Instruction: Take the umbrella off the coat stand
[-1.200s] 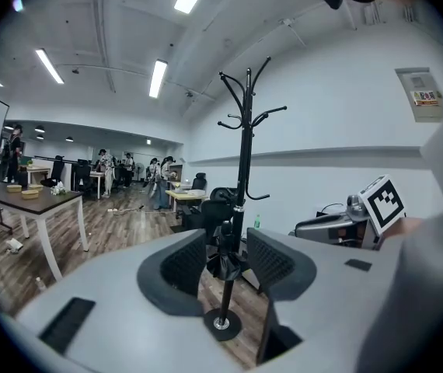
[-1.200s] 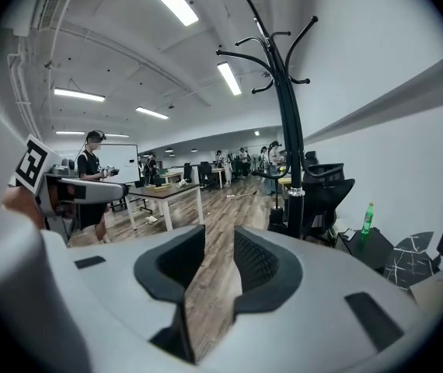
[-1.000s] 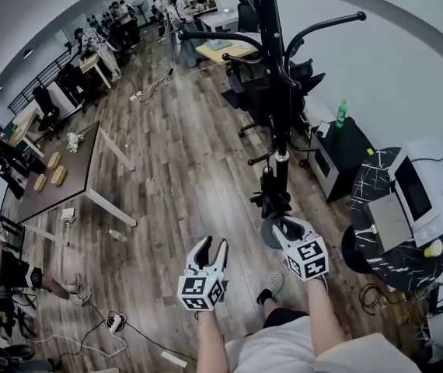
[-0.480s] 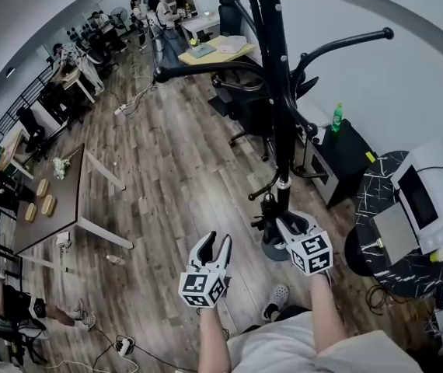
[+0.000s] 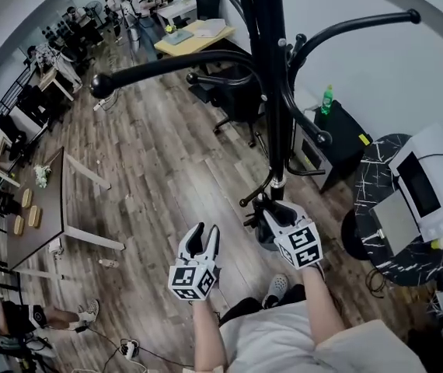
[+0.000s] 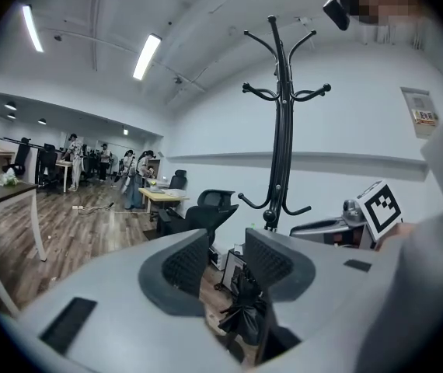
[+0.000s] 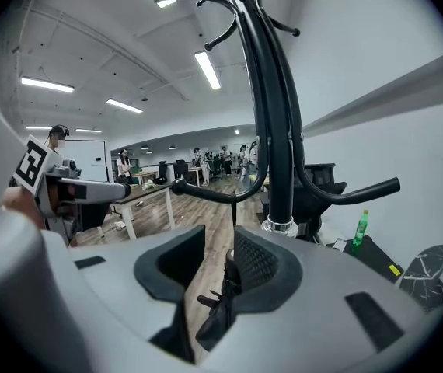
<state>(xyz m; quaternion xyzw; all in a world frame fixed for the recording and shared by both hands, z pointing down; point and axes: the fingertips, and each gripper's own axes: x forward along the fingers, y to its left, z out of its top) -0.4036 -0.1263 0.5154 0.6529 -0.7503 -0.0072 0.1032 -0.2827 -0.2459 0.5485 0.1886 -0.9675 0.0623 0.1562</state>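
Umbrella (image 7: pixel 217 309): black, folded, low beside coat stand (image 5: pixel 276 92) pole; top cut off.
Right gripper (image 7: pixel 218 249): jaws apart around umbrella; contact unclear.
Left gripper (image 6: pixel 225 247): released, empty.

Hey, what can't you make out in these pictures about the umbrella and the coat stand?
- The umbrella: its lower end is hidden in the right gripper view behind the right claw, and in the left gripper view behind the left claw.
- Pad contact with the umbrella: unclear in the right gripper view.
- The coat stand: its top is cut off by the head view's upper edge.
- The bottle: its label is too small to read.
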